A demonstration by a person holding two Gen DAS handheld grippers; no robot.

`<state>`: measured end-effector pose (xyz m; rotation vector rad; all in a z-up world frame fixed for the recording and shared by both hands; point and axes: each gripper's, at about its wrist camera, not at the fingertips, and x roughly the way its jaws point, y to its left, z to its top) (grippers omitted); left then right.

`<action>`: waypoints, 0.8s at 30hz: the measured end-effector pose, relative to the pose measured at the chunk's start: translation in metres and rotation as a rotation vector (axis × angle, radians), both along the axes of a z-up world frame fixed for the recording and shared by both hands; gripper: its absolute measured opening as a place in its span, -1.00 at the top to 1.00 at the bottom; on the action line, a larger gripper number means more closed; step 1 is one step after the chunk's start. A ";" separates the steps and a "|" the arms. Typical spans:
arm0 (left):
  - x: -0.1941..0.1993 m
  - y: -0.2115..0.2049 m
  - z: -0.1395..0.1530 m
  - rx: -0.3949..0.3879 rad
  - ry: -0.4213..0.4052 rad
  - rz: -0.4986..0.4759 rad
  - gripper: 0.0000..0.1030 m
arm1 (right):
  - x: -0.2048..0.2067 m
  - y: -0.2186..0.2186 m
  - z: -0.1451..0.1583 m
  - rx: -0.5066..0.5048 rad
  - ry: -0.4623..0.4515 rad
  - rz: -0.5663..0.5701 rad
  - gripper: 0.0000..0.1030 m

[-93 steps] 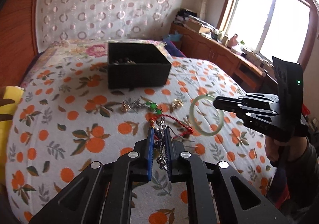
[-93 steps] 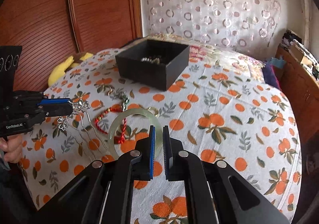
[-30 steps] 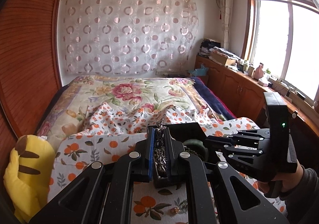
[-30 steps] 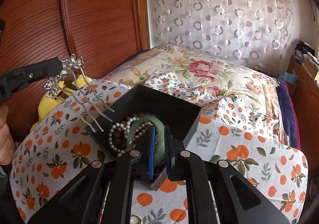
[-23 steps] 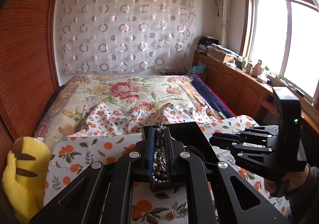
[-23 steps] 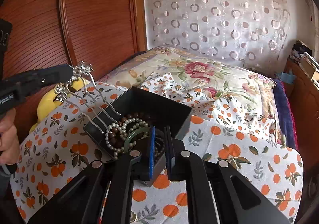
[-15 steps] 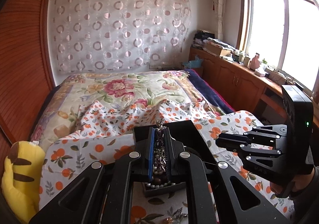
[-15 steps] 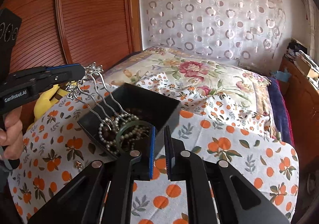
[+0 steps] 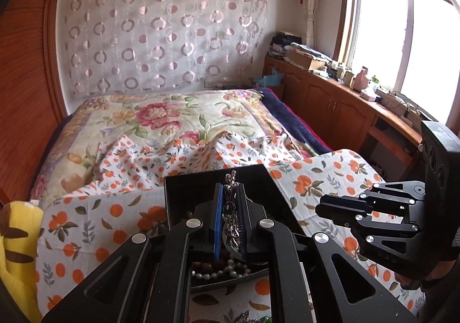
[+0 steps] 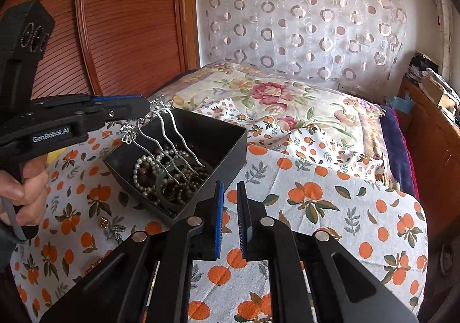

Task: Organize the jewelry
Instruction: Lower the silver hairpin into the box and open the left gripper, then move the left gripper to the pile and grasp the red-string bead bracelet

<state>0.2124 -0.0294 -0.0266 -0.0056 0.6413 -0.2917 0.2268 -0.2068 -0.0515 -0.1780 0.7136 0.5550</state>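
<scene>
A bed (image 10: 330, 208) fills the room, spread with an orange-print sheet (image 10: 345, 202) over a floral quilt (image 10: 276, 96). Behind it hang a circle-patterned curtain (image 10: 302, 15) and a reddish wood panel (image 10: 123, 21); a window (image 9: 402, 35) sits above a long wooden cabinet (image 9: 339, 104) crowded with small things too blurred to count. One black box (image 10: 227, 150) lies on the sheet, holding a pearl string (image 10: 138, 167), dark beads and a green bangle (image 10: 164, 196).

The left gripper (image 10: 145, 106), marked "GenRobot.AI", has its fingers clamped on the ornate top of one silver hair comb (image 10: 169, 144), whose four prongs reach down into the box. The right gripper (image 10: 229, 213) hangs just beside the box with fingers narrowly parted, pinching nothing. A few loose trinkets (image 10: 110, 226) lie on the sheet near the box.
</scene>
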 end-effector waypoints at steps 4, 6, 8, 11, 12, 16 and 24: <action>0.001 -0.001 -0.004 0.003 0.026 -0.017 0.84 | 0.000 0.001 0.000 -0.003 0.003 0.000 0.77; 0.002 -0.003 -0.006 0.006 0.042 -0.026 0.84 | 0.000 0.001 0.000 -0.003 0.002 -0.001 0.77; 0.001 -0.003 -0.005 0.013 0.040 -0.021 0.83 | -0.001 0.001 -0.001 -0.003 0.002 -0.004 0.77; -0.003 -0.002 -0.004 0.014 0.039 -0.023 0.79 | -0.006 -0.002 -0.002 -0.002 0.001 -0.011 0.77; -0.005 -0.002 -0.003 0.015 0.039 -0.024 0.77 | -0.007 -0.003 -0.002 -0.001 0.001 -0.012 0.77; -0.018 0.000 -0.003 0.034 0.035 -0.025 0.72 | -0.018 -0.006 -0.001 0.008 -0.005 -0.016 0.77; -0.056 0.007 -0.019 0.059 0.067 -0.013 0.72 | -0.044 -0.005 0.001 0.032 -0.016 0.007 0.77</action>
